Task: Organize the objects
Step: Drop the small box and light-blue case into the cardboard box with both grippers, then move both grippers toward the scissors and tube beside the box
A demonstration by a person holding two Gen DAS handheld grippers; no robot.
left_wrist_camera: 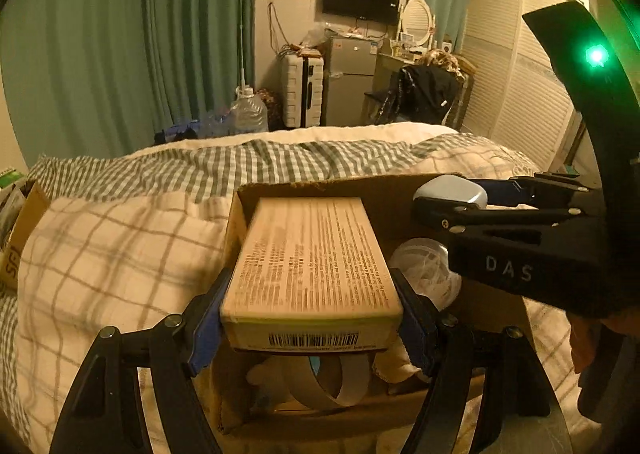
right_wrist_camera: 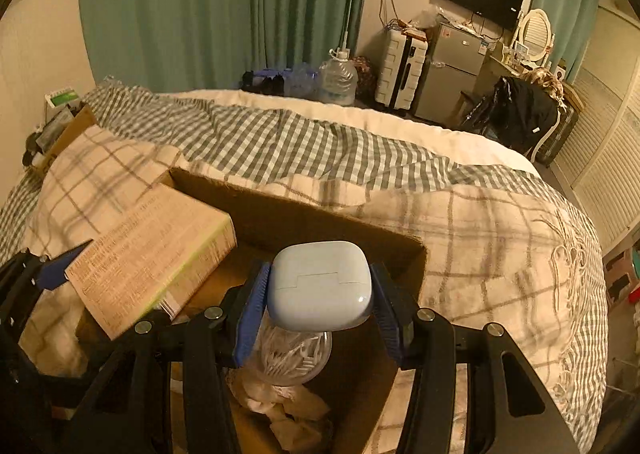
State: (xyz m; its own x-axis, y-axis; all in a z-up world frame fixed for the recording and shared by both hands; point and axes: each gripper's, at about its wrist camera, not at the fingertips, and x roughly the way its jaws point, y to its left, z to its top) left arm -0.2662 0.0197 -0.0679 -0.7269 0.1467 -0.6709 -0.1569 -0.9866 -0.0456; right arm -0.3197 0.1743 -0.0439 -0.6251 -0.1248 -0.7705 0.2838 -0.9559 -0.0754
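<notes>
My left gripper [left_wrist_camera: 311, 274] is closed on a tan printed carton [left_wrist_camera: 312, 254] with a barcode on its near end. Its blue pads sit against the carton's two long sides, and the carton looks slightly blurred. It hangs over the left part of an open cardboard box [left_wrist_camera: 320, 186] on the bed. My right gripper [right_wrist_camera: 320, 268] is shut on a pale blue earbud case [right_wrist_camera: 320, 286] over the same box [right_wrist_camera: 280, 198]. Inside the box, a clear tub of white sticks [right_wrist_camera: 292, 358] lies under the case, beside crumpled tissue [right_wrist_camera: 288, 406] and a tape roll [left_wrist_camera: 332, 382].
The box rests on a cream plaid blanket [left_wrist_camera: 100, 254] over a grey checked sheet [right_wrist_camera: 280, 142]. A second cardboard box [right_wrist_camera: 68, 126] with items stands at the bed's far left. A water jug [right_wrist_camera: 338, 80], a white suitcase [right_wrist_camera: 402, 70] and a small fridge [right_wrist_camera: 452, 70] stand beyond the bed.
</notes>
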